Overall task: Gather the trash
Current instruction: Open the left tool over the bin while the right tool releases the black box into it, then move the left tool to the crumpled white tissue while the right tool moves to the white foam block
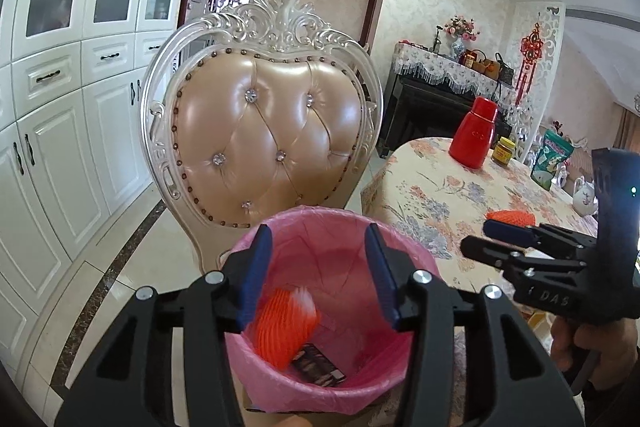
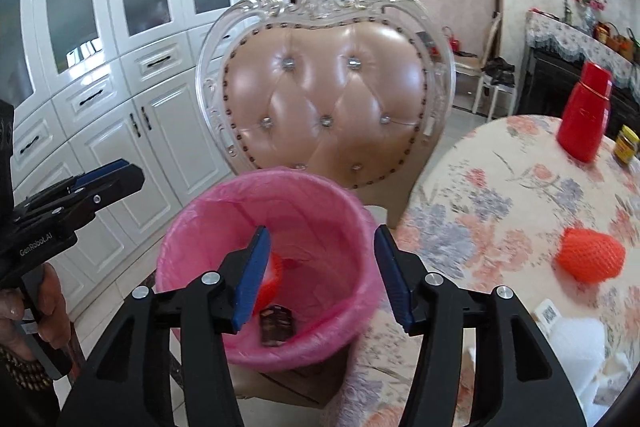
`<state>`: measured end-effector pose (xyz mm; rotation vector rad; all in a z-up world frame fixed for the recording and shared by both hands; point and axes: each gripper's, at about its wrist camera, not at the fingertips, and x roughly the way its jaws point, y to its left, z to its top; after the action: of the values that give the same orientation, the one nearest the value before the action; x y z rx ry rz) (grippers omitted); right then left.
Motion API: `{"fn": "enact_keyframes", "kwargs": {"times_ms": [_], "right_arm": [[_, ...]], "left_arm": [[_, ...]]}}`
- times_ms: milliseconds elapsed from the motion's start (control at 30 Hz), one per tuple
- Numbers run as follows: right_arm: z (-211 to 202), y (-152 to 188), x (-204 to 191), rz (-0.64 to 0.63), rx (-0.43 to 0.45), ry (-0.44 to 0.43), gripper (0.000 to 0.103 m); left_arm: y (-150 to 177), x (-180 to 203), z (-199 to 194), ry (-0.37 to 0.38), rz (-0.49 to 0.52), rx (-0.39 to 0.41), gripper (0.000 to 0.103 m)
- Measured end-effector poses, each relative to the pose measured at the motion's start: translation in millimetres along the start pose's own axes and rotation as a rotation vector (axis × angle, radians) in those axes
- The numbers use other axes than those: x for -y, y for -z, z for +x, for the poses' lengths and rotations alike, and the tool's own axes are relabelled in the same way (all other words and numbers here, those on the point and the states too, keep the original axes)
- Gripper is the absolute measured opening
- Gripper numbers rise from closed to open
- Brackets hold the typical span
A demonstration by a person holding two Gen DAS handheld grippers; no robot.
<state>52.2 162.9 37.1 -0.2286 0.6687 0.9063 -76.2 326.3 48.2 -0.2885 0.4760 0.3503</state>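
I hold left gripper (image 1: 320, 273) fingers wide, empty, above pink-lined round bin (image 1: 404, 379) | right gripper (image 2: 322, 277) likewise | orange foam net (image 2: 590, 255) on table beside bin remains.

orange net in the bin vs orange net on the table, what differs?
Place: the binned net lies inside the pink-lined bin, next to a dark wrapper; the table net rests on the floral tablecloth.
Look: the binned net is motion-blurred with a white smear at its top; the table net is sharp, a rounded dome.
Visibility: the binned net is partly behind the tongs in the right view; the table net is unobstructed.
Shared: orange foam mesh, ungripped.
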Motion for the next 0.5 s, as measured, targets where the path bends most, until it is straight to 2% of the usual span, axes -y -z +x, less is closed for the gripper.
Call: {"fn": "enact_keyframes", "kwargs": {"times_ms": [133, 233, 333, 500], "right_arm": [[-19, 11, 17, 0.027, 0.018, 0.039, 0.059], [-36, 20, 31, 0.049, 0.028, 0.07, 0.064], [-54, 30, 44, 0.065, 0.043, 0.108, 0.066], [-87, 54, 74, 0.11, 0.063, 0.183, 0.071]], "left_arm": [[6, 16, -1, 0.031, 0.025, -0.005, 0.054], [11, 34, -3, 0.061, 0.051, -0.012, 0.055], [19, 53, -3, 0.098, 0.068, -0.022, 0.06], [31, 89, 3, 0.161, 0.105, -0.052, 0.06]]}}
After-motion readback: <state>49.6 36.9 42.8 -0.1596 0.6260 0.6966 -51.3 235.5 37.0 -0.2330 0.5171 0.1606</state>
